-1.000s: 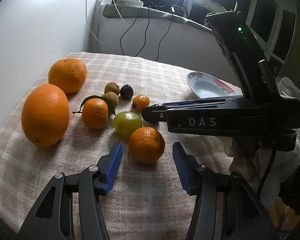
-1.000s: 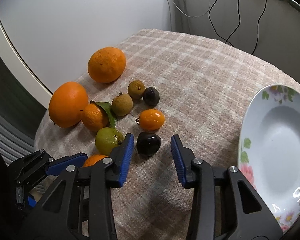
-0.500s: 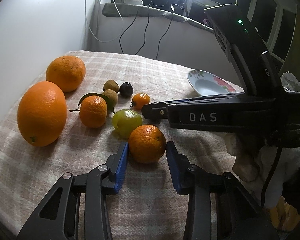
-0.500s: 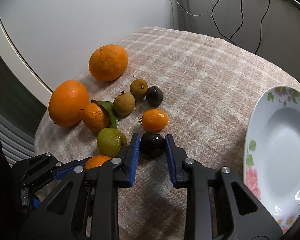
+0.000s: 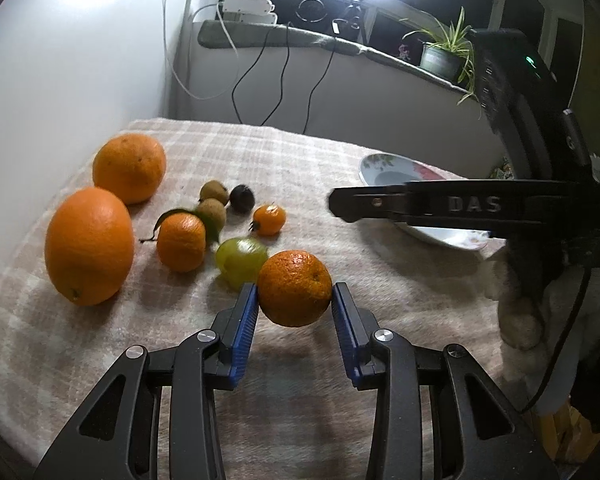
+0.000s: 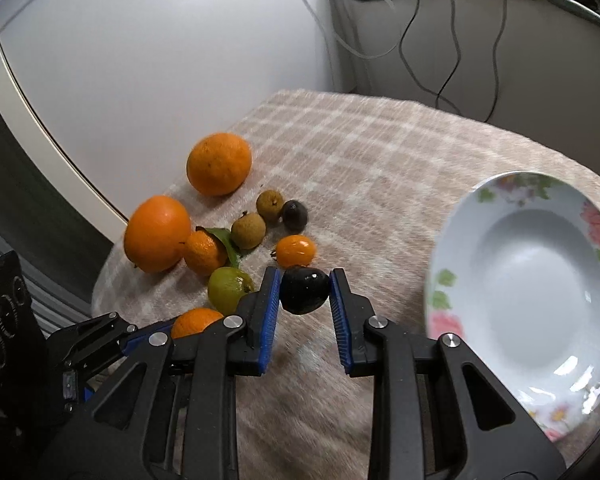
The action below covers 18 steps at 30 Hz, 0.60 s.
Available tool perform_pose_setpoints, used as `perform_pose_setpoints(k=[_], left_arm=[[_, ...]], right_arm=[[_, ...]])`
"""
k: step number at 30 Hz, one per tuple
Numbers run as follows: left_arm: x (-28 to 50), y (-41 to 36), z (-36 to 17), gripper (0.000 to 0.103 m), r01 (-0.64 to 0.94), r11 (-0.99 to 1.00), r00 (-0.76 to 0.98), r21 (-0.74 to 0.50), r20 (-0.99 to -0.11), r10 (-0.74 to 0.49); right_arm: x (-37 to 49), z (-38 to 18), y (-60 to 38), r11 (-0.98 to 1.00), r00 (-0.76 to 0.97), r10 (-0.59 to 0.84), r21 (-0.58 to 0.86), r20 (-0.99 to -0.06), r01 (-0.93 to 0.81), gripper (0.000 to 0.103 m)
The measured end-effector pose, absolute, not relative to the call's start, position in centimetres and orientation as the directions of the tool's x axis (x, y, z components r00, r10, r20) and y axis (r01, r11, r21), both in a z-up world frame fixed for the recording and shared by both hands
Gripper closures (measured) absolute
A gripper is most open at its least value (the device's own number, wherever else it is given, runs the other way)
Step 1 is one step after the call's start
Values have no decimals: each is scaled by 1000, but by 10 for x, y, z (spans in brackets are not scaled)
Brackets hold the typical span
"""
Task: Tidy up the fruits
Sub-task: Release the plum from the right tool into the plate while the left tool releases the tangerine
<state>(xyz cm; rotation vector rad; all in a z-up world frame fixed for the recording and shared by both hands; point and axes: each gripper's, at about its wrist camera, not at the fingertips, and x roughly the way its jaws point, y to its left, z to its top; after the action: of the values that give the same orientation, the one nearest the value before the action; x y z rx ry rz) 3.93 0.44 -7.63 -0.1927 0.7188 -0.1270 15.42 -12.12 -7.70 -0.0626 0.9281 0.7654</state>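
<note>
Left gripper — ribbed blue pads clamped on a pebbly-skinned round mandarin, near the front edge of the checked, fuzzy tablecloth. Right gripper — jaws nearly closed, pinching a glossy dark oval fruit, beside the smooth floral-rimmed plate at the cloth's right edge.

I see the fruits clustered on the tablecloth's left side. The plate sits to their right, well apart.
</note>
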Motion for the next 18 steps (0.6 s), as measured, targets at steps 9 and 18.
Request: perform_pose_setpoints(k=[9, 18], left_arm=[[58, -25, -62, 67, 134, 968, 752, -211, -615, -238], [81, -64, -59, 67, 217, 949, 735, -230, -601, -314]], right_arm=[[154, -67, -187, 815, 458, 494, 210, -739, -540, 77], [170, -72, -236, 877, 523, 407, 160, -749, -453, 77]])
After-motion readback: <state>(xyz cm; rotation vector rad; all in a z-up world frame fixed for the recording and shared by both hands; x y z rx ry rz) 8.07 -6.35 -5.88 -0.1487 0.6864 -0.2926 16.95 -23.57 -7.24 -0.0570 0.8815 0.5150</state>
